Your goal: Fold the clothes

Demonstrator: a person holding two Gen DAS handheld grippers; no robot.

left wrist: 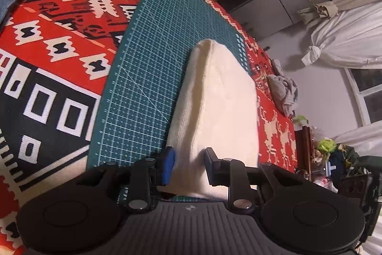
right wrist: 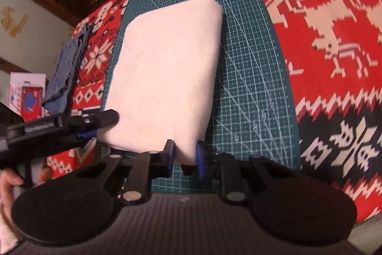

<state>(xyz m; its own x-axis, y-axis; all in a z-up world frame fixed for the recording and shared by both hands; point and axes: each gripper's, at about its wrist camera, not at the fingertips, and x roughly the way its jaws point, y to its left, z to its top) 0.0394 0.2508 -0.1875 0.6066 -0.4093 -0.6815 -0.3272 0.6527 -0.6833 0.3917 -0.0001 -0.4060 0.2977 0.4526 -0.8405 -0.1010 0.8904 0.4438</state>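
**Folded cream garment gripped at its near edge by both tongs**

The folded cream garment (right wrist: 164, 68) lies on the green cutting mat (right wrist: 250, 87), stretching forward from both tongs. The right gripper (right wrist: 185, 154) pinches the near corner between narrow jaws. To its left, the left gripper (left wrist: 188, 165) clasps the same near edge. The patterned red cloth (left wrist: 59, 44) surrounds the mat.

"100" on cutting mat (right wrist: 250, 63)
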